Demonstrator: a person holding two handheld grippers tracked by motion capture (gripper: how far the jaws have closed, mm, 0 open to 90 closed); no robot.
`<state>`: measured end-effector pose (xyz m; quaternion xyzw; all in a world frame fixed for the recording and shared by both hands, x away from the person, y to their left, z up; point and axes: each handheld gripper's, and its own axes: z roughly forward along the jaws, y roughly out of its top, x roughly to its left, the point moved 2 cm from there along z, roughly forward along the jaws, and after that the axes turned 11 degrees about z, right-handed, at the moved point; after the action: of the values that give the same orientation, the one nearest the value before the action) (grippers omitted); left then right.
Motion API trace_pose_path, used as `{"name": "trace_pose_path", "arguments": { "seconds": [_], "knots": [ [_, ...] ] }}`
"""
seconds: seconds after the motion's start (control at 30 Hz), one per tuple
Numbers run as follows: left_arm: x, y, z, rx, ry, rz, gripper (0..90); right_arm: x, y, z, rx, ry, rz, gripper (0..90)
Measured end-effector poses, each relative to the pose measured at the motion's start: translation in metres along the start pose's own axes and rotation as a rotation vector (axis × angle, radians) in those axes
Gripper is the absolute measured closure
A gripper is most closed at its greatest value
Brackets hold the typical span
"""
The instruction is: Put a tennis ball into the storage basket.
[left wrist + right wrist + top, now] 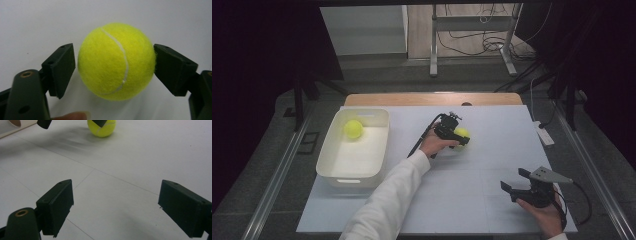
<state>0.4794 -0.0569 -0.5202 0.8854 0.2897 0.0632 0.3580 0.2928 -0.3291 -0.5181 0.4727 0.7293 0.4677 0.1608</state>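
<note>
A yellow tennis ball [116,61] lies on the white table sheet [492,150], between the jaws of my left gripper [114,70]. The right pad is at the ball's fuzz and a thin gap shows by the left pad; the ball is not squeezed. From above, the left gripper [460,139] reaches over that ball [463,132] near the table's middle. My right gripper [513,179] is at the front right, open, with bare sheet between its jaws [116,207]. Its camera catches the ball [102,128] and a left fingertip [44,123] farther off.
A white bin [353,177] stands at the left of the table with a second tennis ball [353,129] inside near its far wall. The bin's corner [15,125] appears in the right gripper view. A wooden table edge [432,98] runs along the back.
</note>
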Motion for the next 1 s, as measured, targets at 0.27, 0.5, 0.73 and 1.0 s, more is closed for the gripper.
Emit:
{"name": "trace_pose_path", "arguments": {
  "seconds": [0.27,0.5,0.73,1.0],
  "knots": [
    [-0.002,0.001,-0.002,0.012,0.017,0.034,27.1,-0.001,0.000,0.000,-0.002,-0.004,-0.001,13.0],
    [-0.002,0.003,-0.009,-0.002,0.022,0.040,27.2,-0.001,0.000,0.000,-0.002,-0.004,0.003,13.0],
    [-0.005,0.006,-0.024,-0.027,0.024,0.057,27.2,-0.001,0.000,0.000,-0.003,-0.006,0.004,13.0],
    [-0.010,0.009,-0.044,-0.061,0.031,0.079,27.2,-0.001,0.000,-0.001,-0.003,-0.005,0.004,13.0]
  ]
}}
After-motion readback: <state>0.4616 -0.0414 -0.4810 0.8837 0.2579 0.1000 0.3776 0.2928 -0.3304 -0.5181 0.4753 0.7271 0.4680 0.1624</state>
